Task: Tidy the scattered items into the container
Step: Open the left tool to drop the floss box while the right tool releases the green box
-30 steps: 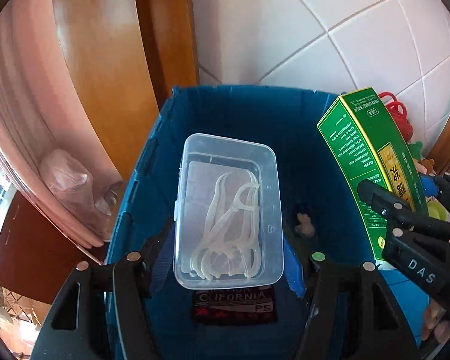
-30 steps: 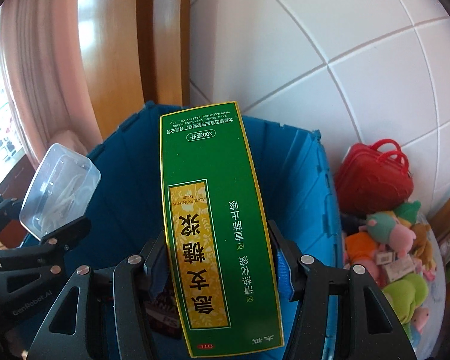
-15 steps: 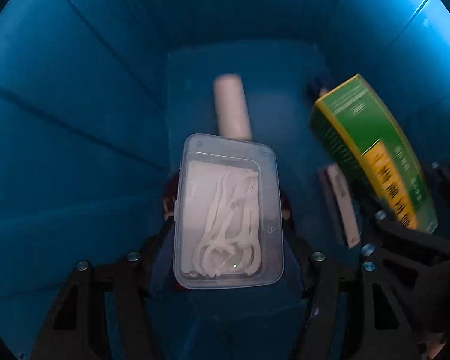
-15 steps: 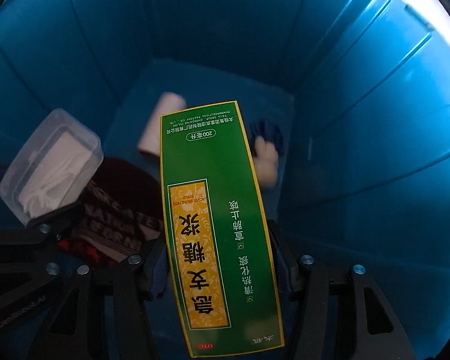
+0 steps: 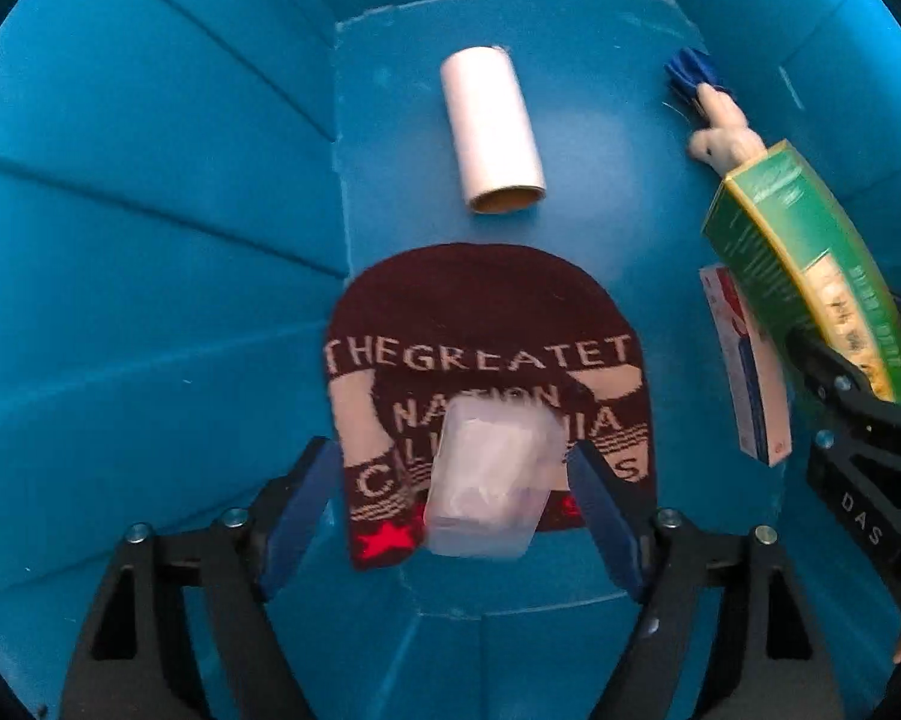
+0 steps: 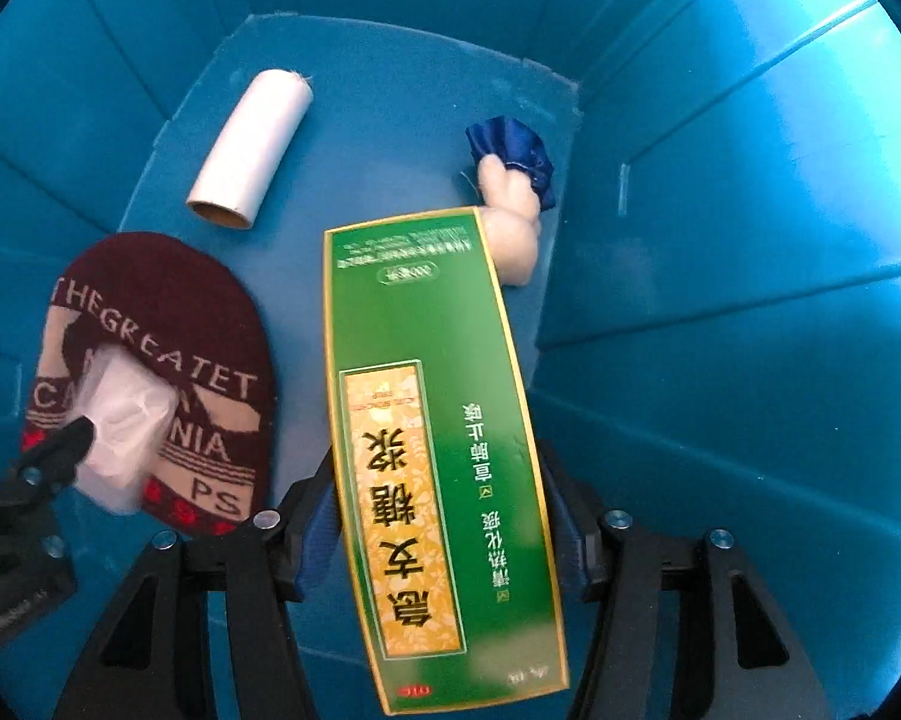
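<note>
Both grippers point down into the blue bin. My left gripper is opening. The clear plastic box of floss picks shows blurred between its fingers, free of both pads, over the maroon beanie on the bin floor. My right gripper is also opening. The green medicine box still stands between its pads, far end slightly tilted and blurred. The left wrist view shows that green box at the right edge.
A white cardboard roll lies on the bin floor at the far end. A small pale plush toy with blue cloth lies beyond the green box. A flat white, red and blue carton lies by the right wall.
Both grippers have sunk from above the rim deep into the bin. The left fingers have spread and the clear box has left them. The green box stays between the right fingers.
</note>
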